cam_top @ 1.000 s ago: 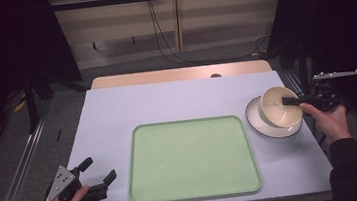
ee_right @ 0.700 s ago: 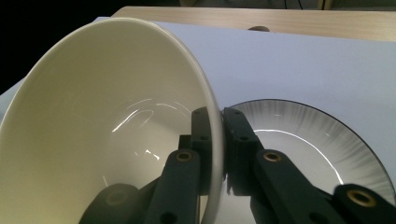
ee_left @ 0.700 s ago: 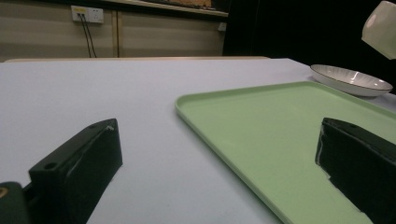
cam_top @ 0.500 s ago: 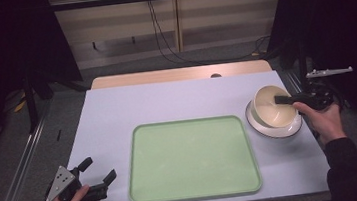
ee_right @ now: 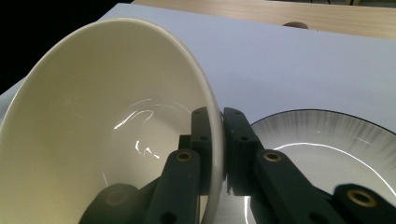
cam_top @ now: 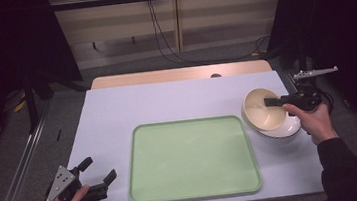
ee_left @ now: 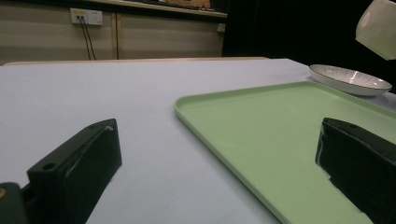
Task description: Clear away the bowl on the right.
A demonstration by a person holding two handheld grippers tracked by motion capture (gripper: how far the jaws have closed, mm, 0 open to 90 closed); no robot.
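Bowl point(cam_top: 263, 109) now off plate point(cam_top: 286, 128), tray-ward.

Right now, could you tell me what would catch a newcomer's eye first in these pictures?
The cream bowl, tilted and lifted off the white plate at the table's right edge, pinched at its rim by the right gripper. Next, the large green tray lying bare at the table's middle.
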